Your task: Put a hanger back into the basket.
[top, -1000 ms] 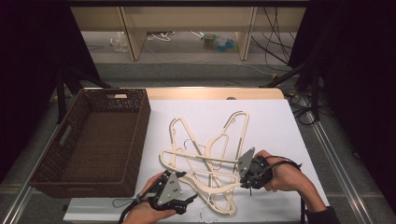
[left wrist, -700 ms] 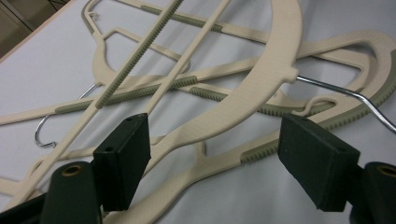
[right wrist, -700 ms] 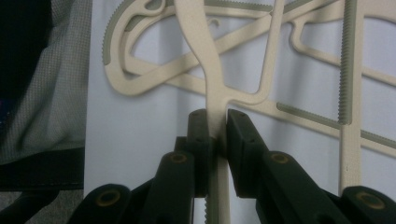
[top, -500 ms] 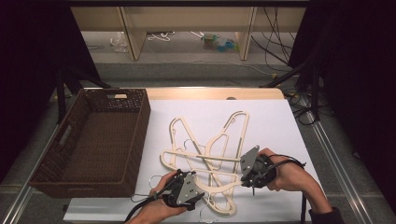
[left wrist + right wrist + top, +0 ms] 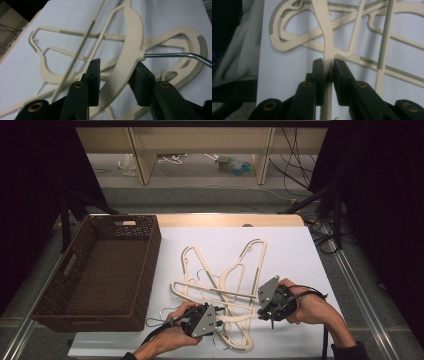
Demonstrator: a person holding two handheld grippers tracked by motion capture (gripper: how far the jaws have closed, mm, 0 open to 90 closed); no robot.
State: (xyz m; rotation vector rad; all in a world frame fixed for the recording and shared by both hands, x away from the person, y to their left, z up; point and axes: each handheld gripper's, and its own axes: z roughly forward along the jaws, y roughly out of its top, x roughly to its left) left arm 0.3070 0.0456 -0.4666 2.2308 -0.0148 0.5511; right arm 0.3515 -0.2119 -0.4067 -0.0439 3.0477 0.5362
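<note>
Several cream plastic hangers [image 5: 225,280] lie tangled on the white table top [image 5: 295,255]. My left gripper [image 5: 220,321] reaches into the near end of the pile from the left. In the left gripper view its jaws [image 5: 118,64] straddle a hanger's broad curved shoulder [image 5: 132,37], just below its metal hook [image 5: 172,55]. They have just been closing: one pad meets the plastic and a thin gap remains at the other. My right gripper [image 5: 262,311] holds the pile from the right. Its jaws [image 5: 328,62] are shut on a thin hanger arm [image 5: 324,30].
A dark brown wicker basket [image 5: 150,265] stands on the left of the table, its inside bare. The white sheet's far half and right side hold nothing. Shelving and loose cables sit beyond the far table edge [image 5: 225,219].
My left hand has slid right into the hanger pile, and its jaws have narrowed around a hanger's shoulder. The right hand and its hanger have stayed put.
</note>
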